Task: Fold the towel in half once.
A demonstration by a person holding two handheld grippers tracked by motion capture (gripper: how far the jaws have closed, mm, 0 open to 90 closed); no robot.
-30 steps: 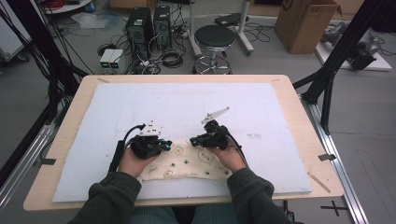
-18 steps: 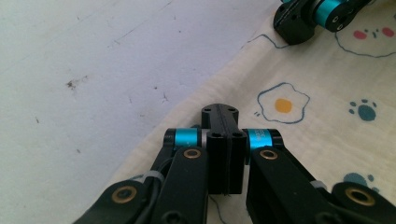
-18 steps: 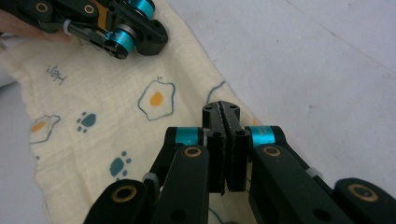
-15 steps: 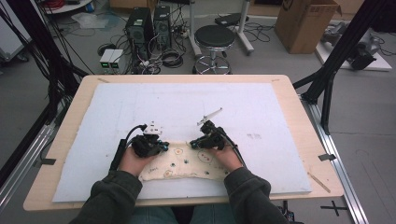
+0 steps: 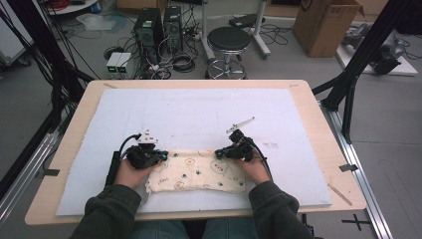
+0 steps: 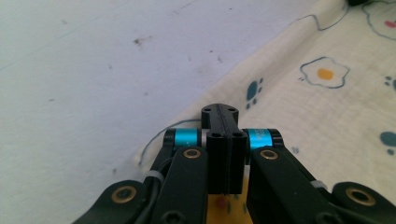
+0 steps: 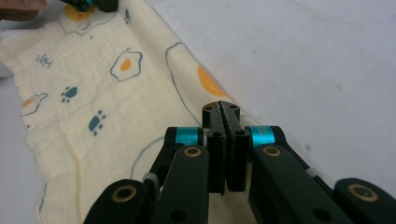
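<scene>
A cream cloth (image 5: 199,174) printed with fried eggs and paw marks lies spread flat on the white mat (image 5: 199,109), near the front edge. My left gripper (image 5: 159,155) is at the cloth's far left corner, jaws shut on the cloth's edge. My right gripper (image 5: 220,153) is at the far right corner, likewise shut on the edge. In the left gripper view the closed jaws (image 6: 219,112) sit over the cloth (image 6: 327,102) by its hem. The right gripper view has the closed jaws (image 7: 221,109) on the cloth's (image 7: 93,93) border, with the other gripper (image 7: 88,3) far off.
The mat covers most of a wooden table (image 5: 326,149). Bare mat stretches behind the cloth and to both sides. Beyond the table stand a stool (image 5: 228,40), computer cases (image 5: 159,25) and black frame posts (image 5: 358,64).
Both grippers have come down and drawn slightly apart. The cloth, bunched between the hands before, now lies stretched out flat between them.
</scene>
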